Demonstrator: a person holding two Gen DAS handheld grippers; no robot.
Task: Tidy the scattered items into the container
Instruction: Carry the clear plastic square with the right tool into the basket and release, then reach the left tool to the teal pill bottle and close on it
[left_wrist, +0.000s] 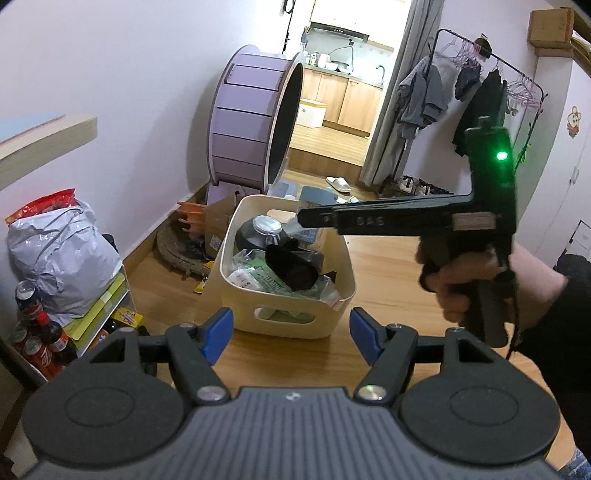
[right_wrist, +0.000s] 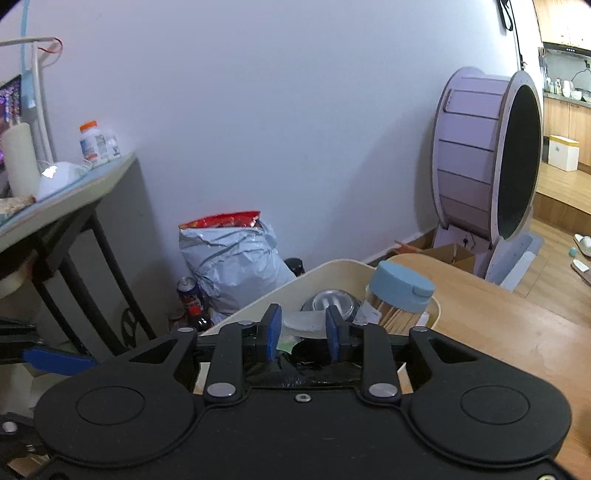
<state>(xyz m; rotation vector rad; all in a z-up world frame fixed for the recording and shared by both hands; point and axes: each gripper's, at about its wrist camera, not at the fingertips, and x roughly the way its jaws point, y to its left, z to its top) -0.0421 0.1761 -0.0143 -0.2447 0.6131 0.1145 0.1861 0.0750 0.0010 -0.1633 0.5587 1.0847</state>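
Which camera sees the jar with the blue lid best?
The right wrist view. There the jar with the blue lid stands clear at the far end of the cream bin, lid and sticks inside showing. In the left wrist view the right gripper crosses in front of that spot, so the jar is mostly hidden.

A cream, round-cornered plastic container (left_wrist: 295, 325) with an oval handle slot in its near wall is sitting upright on the wooden bench (left_wrist: 388, 291), heaped to the rim. Inside, a dark round tin with a silver lid (left_wrist: 264, 230) is lying tilted at the back, a black crumpled lump (left_wrist: 291, 266) is resting on top of green-and-white plastic packets (left_wrist: 258, 277), and a clear jar with a pale blue flip-top lid (right_wrist: 400, 291) is leaning in the far corner.
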